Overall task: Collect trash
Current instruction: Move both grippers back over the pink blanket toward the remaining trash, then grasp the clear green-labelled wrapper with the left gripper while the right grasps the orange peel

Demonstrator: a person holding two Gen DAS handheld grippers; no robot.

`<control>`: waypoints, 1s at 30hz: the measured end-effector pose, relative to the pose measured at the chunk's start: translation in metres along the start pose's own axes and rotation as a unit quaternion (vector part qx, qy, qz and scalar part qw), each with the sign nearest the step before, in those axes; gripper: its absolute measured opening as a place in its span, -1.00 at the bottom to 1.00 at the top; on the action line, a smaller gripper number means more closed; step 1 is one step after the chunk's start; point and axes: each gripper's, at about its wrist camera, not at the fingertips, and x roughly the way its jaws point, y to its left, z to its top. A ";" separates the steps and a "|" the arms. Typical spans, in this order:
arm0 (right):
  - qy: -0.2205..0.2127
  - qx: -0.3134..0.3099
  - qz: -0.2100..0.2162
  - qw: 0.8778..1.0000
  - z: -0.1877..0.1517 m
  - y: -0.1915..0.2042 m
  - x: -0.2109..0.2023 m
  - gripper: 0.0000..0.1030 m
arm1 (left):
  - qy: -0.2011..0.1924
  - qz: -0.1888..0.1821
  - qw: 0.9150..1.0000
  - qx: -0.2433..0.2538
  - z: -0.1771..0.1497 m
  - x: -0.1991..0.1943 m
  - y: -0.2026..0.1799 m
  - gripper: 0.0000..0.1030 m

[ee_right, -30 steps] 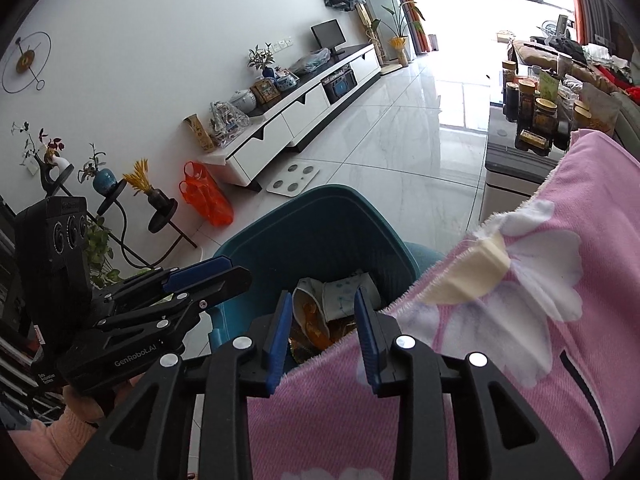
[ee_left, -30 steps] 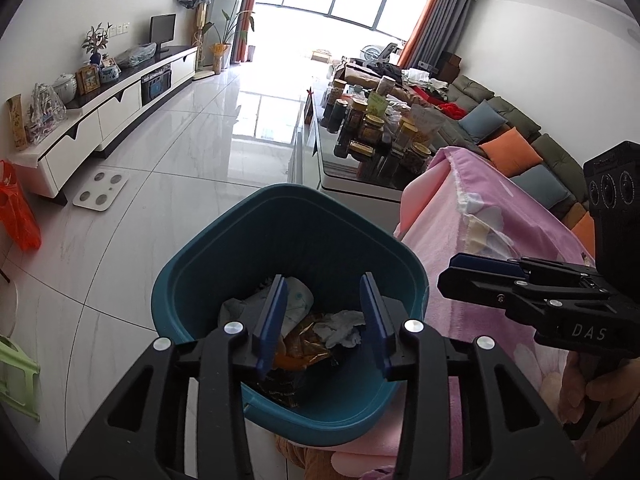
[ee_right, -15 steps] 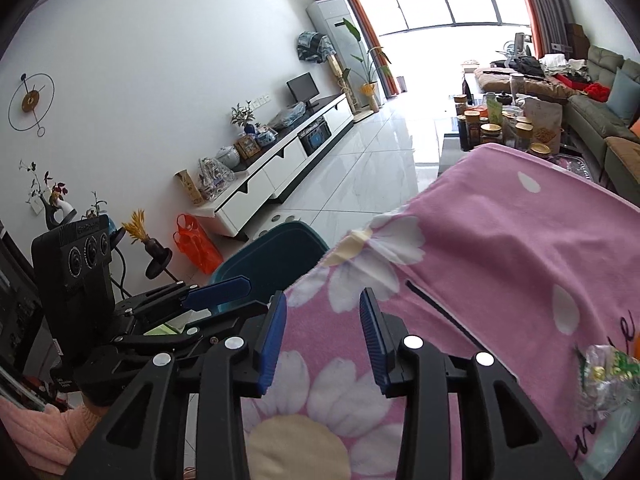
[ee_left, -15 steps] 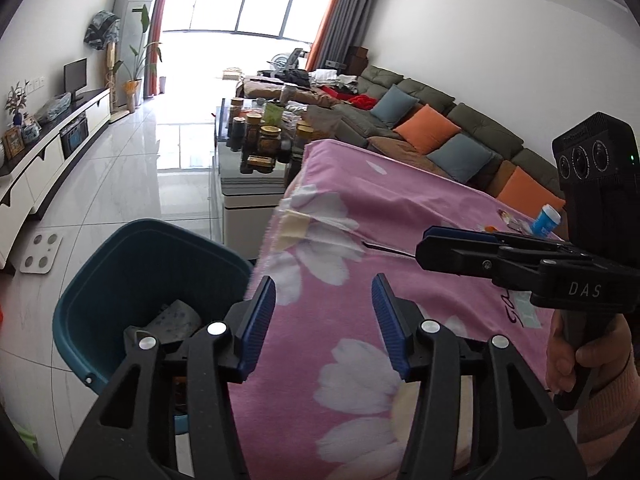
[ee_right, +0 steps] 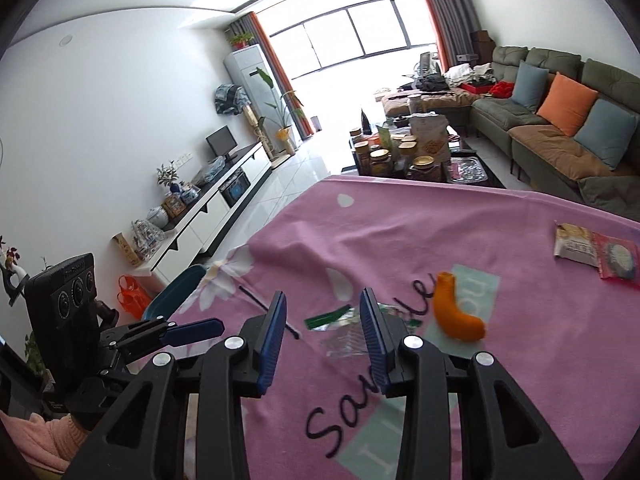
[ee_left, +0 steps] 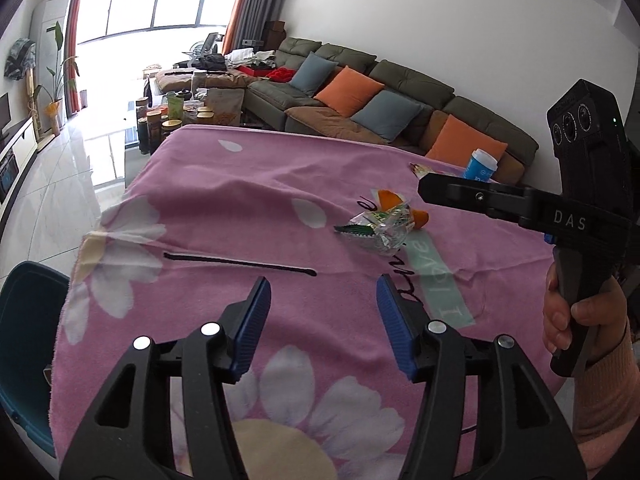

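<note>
Pink flowered cloth (ee_left: 248, 208) covers the surface. On it lie a crumpled wrapper (ee_left: 380, 229), an orange peel (ee_right: 456, 314) just beside it, and a snack packet (ee_right: 592, 250) farther off. Teal bin (ee_left: 24, 344) stands below the edge. Left tongs (ee_left: 320, 320) and right tongs (ee_right: 322, 336) are both spread, holding nothing; the wrapper lies just ahead of the right pair.

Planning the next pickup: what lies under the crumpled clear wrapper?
The crumpled wrapper lies on the pink blanket, overlapping the orange peel. Anything beneath its middle is hidden.

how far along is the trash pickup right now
Done: cannot confirm, since the teal bin hides its contents. In hand: nothing; the left gripper and right gripper are open. Left: crumpled wrapper, orange peel, snack packets, blue cup.
</note>
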 end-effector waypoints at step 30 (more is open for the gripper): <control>0.060 0.011 -0.089 0.994 -0.007 -0.068 0.048 -0.18 | 0.063 -0.002 0.998 0.014 0.035 0.084 -0.032 -0.07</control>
